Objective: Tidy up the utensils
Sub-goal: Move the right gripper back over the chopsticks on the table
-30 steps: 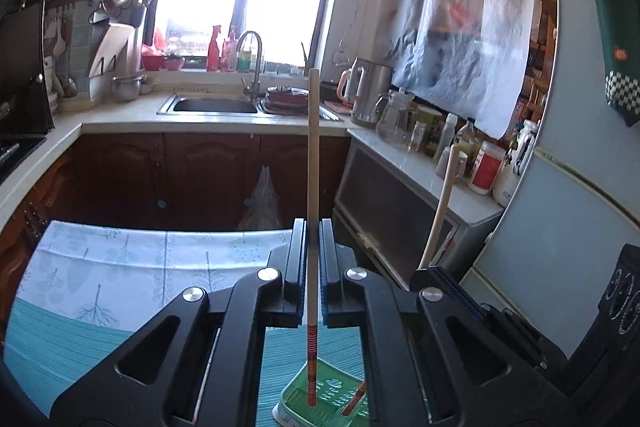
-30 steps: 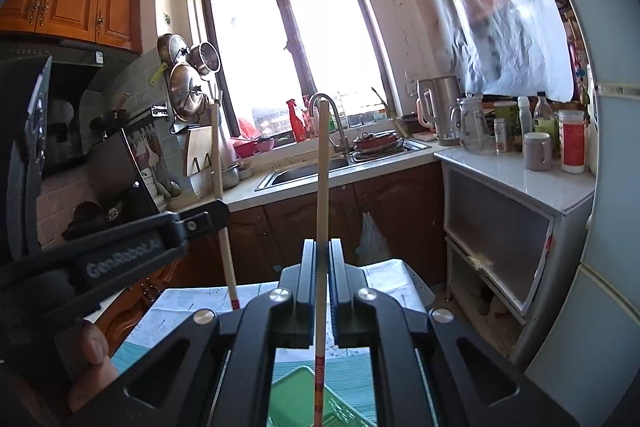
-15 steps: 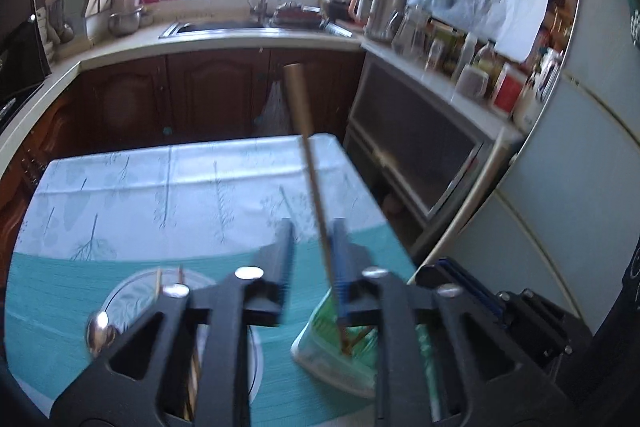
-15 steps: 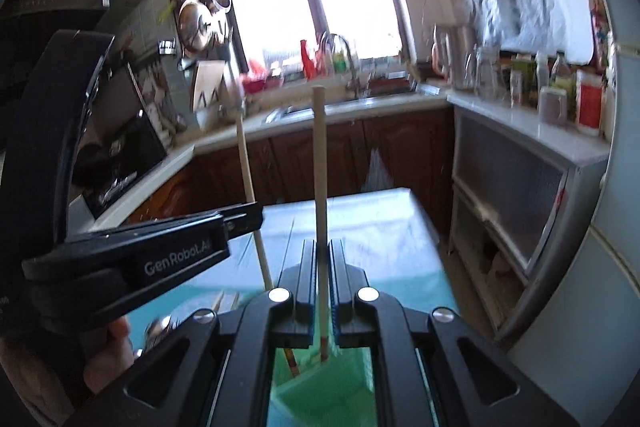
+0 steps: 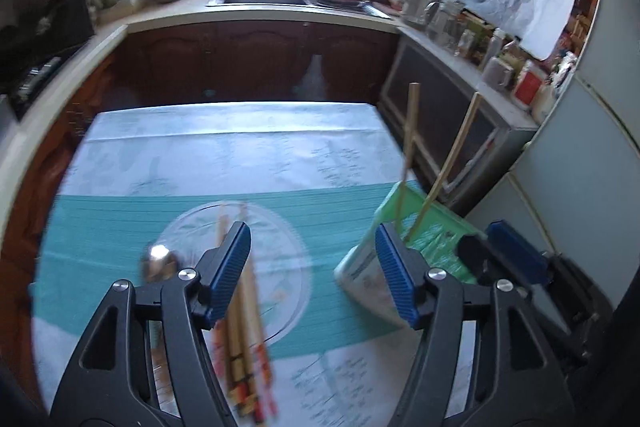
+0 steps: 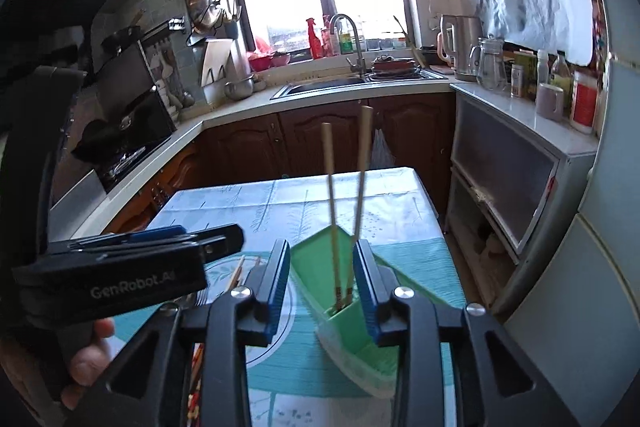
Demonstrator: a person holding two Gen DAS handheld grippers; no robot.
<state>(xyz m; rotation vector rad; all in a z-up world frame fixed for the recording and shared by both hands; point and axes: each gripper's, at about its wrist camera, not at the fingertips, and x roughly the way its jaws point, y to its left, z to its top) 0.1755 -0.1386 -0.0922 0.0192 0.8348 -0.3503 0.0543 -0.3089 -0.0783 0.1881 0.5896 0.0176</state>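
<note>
**Both chopsticks let go into the green holder**

A moment before, each gripper had a chopstick clamped upright between its fingers; by this point both had released and drawn back, and the left camera had swung down toward the plate. The left gripper (image 5: 312, 263) stood with its fingers wide apart and nothing between them, hovering over the bench (image 5: 240, 155). The right gripper (image 6: 322, 287) was open too, a little less widely, its fingers either side of the green holder (image 6: 340, 323) but, as far as I could tell, not gripping it.

Two chopsticks (image 6: 346, 195) stood in the holder, tips down, leaning toward each other near the top. The holder itself sat close to the right-hand edge of the bench.

What worried me was that holder. It looked light, the tall sticks leaned, and the right gripper's fingers were close beside its walls; a careless withdrawal could have clipped a wall or a stick and tipped the lot toward the bench edge. The left view was badly blurred, so a fast reach toward the plate might also have scattered what lay there.

Counted: one holder, two chopsticks in it. On the glass plate (image 5: 288, 259) lay a bundle of chopsticks (image 5: 240, 339), at least three and probably more, too smeared to number. One spoon (image 5: 158, 259) seemed to lie at the plate's left rim
</note>
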